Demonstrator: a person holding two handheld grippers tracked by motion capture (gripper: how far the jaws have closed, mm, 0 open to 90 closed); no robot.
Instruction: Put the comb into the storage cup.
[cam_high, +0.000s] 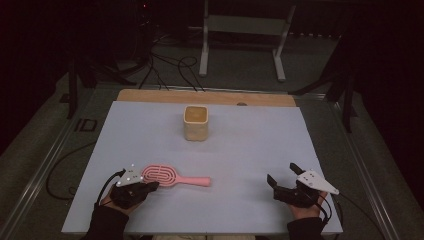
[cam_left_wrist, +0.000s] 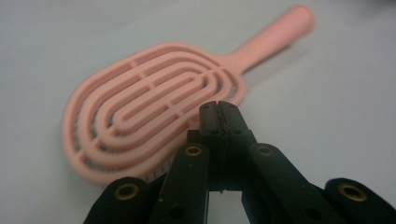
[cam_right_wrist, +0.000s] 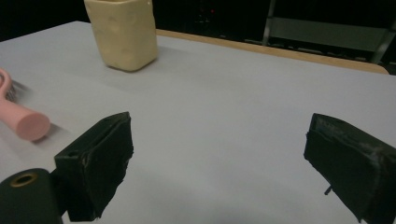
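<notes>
White table (cam_high: 240, 150) — one pink brush (cam_high: 172, 176), one cup-like container (cam_high: 196, 123)

I am counting one pink brush (cam_high: 174, 176) lying on the counter (cam_high: 250, 150), and one cream cup (cam_high: 196, 122) standing farther back. I am holding two tongs: my left tongs (cam_high: 152, 185), one pair, and my right tongs (cam_high: 282, 173), one pair, each having two black jaws. I am seeing one grey plate on top of each, making two plates. One white frame (cam_high: 245, 37) is standing on the floor beyond the counter.
</notes>
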